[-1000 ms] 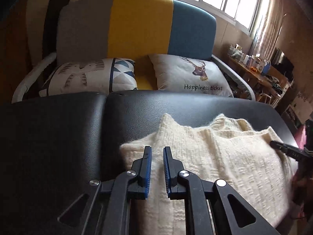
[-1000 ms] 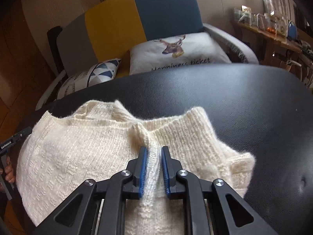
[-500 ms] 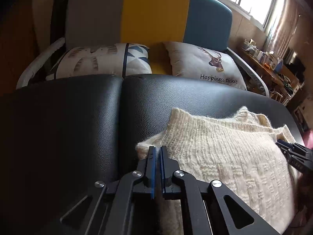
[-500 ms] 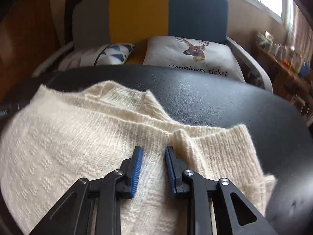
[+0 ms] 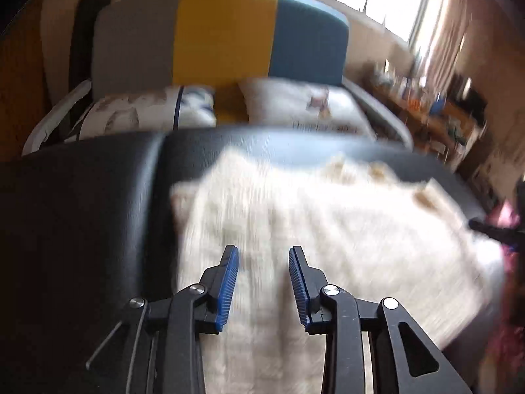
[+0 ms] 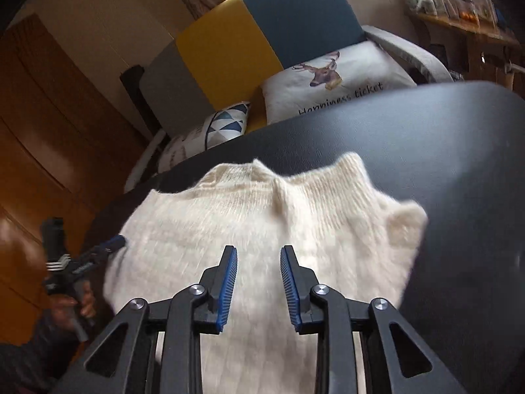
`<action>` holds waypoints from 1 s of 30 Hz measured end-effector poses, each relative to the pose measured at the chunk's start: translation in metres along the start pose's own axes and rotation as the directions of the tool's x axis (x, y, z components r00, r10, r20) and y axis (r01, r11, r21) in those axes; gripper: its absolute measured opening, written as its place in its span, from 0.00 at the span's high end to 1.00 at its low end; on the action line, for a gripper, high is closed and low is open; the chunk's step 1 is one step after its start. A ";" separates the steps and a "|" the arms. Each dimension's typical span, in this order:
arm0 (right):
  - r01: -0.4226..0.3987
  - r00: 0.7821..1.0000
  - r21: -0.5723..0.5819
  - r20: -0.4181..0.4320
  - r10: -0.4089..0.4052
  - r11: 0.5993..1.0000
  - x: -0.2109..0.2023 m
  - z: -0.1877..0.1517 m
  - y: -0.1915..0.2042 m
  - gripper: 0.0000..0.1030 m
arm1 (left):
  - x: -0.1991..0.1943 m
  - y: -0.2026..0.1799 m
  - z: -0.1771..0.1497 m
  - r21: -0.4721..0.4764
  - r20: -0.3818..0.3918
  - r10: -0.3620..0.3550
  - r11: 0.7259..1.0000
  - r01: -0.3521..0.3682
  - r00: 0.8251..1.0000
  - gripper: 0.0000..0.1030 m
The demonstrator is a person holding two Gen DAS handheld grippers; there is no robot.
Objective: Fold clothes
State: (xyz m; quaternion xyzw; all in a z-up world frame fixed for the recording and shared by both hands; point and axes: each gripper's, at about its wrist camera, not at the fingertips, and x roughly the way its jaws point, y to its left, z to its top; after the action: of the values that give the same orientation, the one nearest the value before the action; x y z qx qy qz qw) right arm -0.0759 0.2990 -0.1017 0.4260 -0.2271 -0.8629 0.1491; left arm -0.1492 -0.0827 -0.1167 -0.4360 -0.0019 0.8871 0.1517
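A cream knitted sweater (image 5: 328,229) lies folded on a black padded surface (image 5: 82,213); the left wrist view is blurred by motion. My left gripper (image 5: 264,252) hovers open over the sweater's left part, nothing between its blue pads. In the right wrist view the sweater (image 6: 262,223) lies with its ribbed edge pointing away. My right gripper (image 6: 257,251) stands open above its middle, empty. The left gripper (image 6: 108,244) shows at the sweater's left edge, held by a hand (image 6: 75,305).
Behind the black surface (image 6: 426,151) stands a grey, yellow and blue sofa (image 6: 262,26) with a deer-print cushion (image 6: 338,78) and a triangle-pattern cushion (image 6: 226,124). A cluttered wooden shelf (image 6: 466,6) is at the right. A wooden door (image 6: 49,115) is at the left.
My left gripper, shut half a second ago at the sweater's left edge, has opened and moved right over the sweater. My right gripper has opened wider and drawn back.
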 end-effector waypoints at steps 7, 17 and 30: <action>-0.139 0.979 0.167 -0.127 0.162 0.976 -0.075 -0.086 -0.073 0.68 | -0.015 0.003 -0.022 0.103 -0.009 0.091 0.991 -0.089 0.996 0.67; -0.298 0.937 0.081 -0.169 0.307 0.951 -0.046 -0.080 -0.075 0.68 | -0.034 -0.055 0.003 0.132 -0.022 -0.098 0.986 0.100 0.995 0.69; -0.495 0.775 0.118 -0.388 0.499 0.861 0.036 -0.049 -0.071 0.62 | 0.008 -0.212 0.022 0.317 -0.196 -0.474 0.798 0.513 0.859 0.68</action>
State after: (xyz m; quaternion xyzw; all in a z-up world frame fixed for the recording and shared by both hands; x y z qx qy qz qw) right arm -0.0617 0.3300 -0.1884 0.5210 -0.2995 -0.6843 0.4130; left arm -0.1142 0.1246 -0.0809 -0.4320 0.0542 0.7773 0.4541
